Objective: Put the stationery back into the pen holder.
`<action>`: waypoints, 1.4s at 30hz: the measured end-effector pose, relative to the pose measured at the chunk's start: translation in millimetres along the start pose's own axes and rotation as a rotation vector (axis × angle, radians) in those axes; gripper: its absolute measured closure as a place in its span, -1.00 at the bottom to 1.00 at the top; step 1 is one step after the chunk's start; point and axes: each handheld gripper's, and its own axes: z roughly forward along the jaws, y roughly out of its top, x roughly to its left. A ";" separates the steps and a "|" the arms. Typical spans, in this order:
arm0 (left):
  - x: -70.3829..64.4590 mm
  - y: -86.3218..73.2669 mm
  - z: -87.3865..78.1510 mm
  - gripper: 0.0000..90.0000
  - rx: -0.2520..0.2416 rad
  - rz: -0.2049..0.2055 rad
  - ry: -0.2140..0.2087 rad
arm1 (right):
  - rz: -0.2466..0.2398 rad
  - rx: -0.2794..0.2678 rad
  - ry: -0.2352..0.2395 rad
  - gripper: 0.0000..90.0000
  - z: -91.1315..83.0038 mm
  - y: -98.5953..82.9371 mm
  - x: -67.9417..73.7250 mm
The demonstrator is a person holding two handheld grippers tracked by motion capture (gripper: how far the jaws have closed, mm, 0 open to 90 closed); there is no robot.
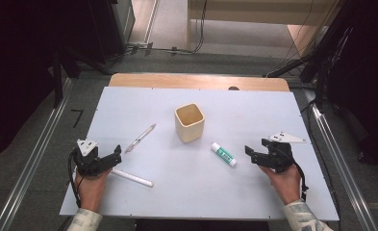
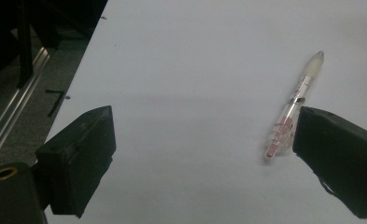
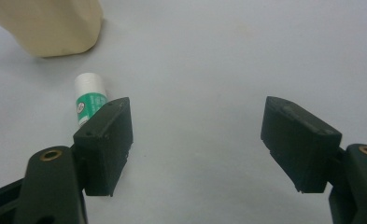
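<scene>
Your two hands rest at the near edge of the white tabletop (image 1: 273, 110), each holding a set of black tongs with the jaws standing apart and nothing between them. The left tongs (image 1: 115, 155) sit by the near-left corner, and a white marker (image 1: 132, 177) lies on the board just beside them, its long axis running roughly along the near edge. Just beyond them lies a clear pen (image 1: 140, 138), slim and glossy with a pink inner tube, its long axis slanting away toward the far right. In the left gripper view the pen (image 2: 293, 107) sits off to the right jaw's side, not between the two. The right tongs (image 1: 253, 153) hold near the right edge; a small glue stick (image 1: 223, 154), smooth, green-labelled and white-capped, lies a little to their left, angled toward the far-left corner. In the right gripper view it peeks out past one jaw (image 3: 90, 99). Farthest off, near the tabletop's middle, stands a cream, square-sided cup (image 1: 189, 122), open-topped and upright. Judging by reach, the left hand is nearer the pen, the right nearer the glue stick.
</scene>
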 end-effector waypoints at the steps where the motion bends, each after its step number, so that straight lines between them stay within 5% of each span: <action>1: -0.8 0.5 1.2 -0.85 0.001 0.002 -0.005 | 0.003 0.002 0.000 -0.48 -0.3 -0.6 0.2; 17: -18.0 5.5 21.0 -0.76 0.065 0.113 -0.041 | 0.031 0.012 -0.003 -0.48 2.5 -5.2 -7.6; 32: -19.6 15.9 28.2 -0.60 0.059 0.120 -0.105 | 0.030 0.020 0.008 -0.48 5.7 -5.2 -6.5; 42: -33.4 29.8 35.0 -0.55 0.064 0.149 -0.138 | 0.029 0.019 0.010 -0.48 5.3 -5.0 -6.5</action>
